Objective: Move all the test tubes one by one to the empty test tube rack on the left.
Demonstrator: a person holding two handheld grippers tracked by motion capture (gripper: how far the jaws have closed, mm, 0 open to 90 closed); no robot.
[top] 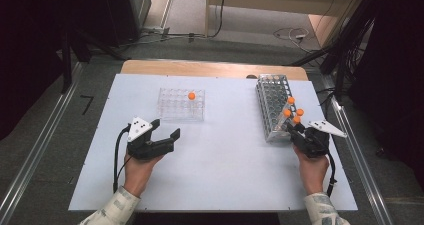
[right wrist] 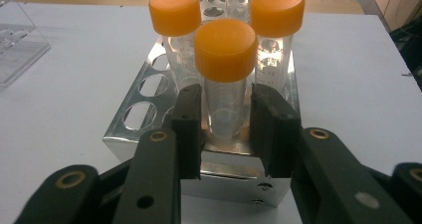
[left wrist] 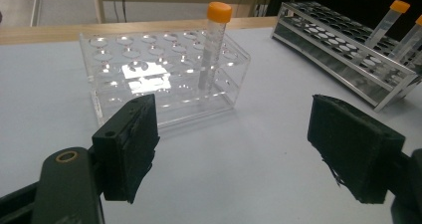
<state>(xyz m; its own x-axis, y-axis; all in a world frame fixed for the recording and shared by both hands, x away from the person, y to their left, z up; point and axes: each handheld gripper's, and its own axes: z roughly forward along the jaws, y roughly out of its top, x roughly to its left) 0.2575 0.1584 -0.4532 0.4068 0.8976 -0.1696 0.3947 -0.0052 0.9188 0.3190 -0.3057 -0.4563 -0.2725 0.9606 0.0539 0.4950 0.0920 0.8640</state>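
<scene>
A metal tube rack (top: 272,102) stands at the table's right and holds several clear tubes with orange caps at its near end. My right gripper (top: 295,129) is at that end. In the right gripper view its pads (right wrist: 191,119) sit against both sides of the nearest tube (right wrist: 226,55), below the cap, so the right gripper (right wrist: 226,107) is shut on it; the tube stands in the rack (right wrist: 144,109). A clear plastic rack (top: 175,107) at centre left holds one orange-capped tube (top: 191,96). My left gripper (top: 166,128) rests open in front of it, with nothing between its jaws.
In the left gripper view the clear rack (left wrist: 164,79) and its tube (left wrist: 213,45) stand just beyond the open left gripper (left wrist: 231,129), with the metal rack (left wrist: 338,50) at far right. Two more capped tubes (right wrist: 175,15) flank the held one. The white table (top: 225,160) ends near my forearms.
</scene>
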